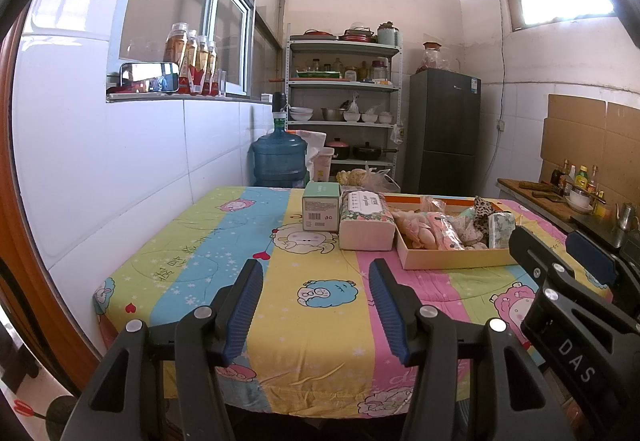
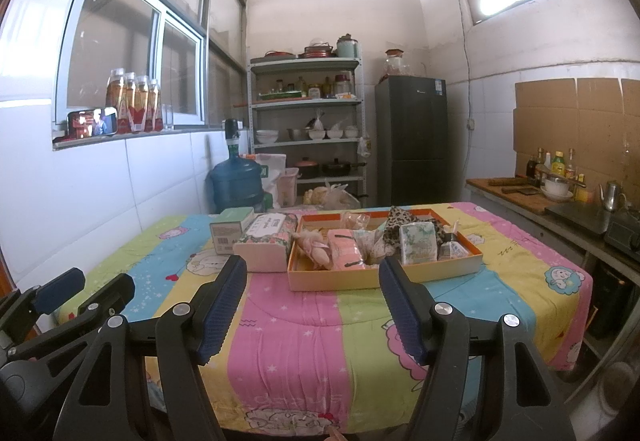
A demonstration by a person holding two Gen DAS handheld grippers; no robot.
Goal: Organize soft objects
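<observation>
1. The left gripper (image 1: 316,275) hangs over the near part of the counter (image 1: 280,305), its jaws released with only the patterned cloth showing between them.
2. The right gripper (image 2: 313,271) hangs beside it, jaws spread wide and grasping nothing.
3. In the left wrist view, the right gripper shows off to the right of the left jaws, at about the same depth.
4. The shallow orange tray (image 2: 332,279) lies just beyond the right jaws, spanning the gap between them and a little past the right one.
5. Inside the tray sit the soft things: a pink folded bundle (image 2: 346,253), a leopard-print cloth (image 2: 396,227) and a pale wrapped tissue pack (image 2: 418,243).
6. A larger tissue pack (image 2: 266,241) stands touching the tray's left wall, beyond the right gripper's left jaw.
7. A green-topped box (image 2: 230,231) stands just left of that pack.
8. From the left jaws, pack and box lie straight ahead, the tray ahead to the right.
</observation>
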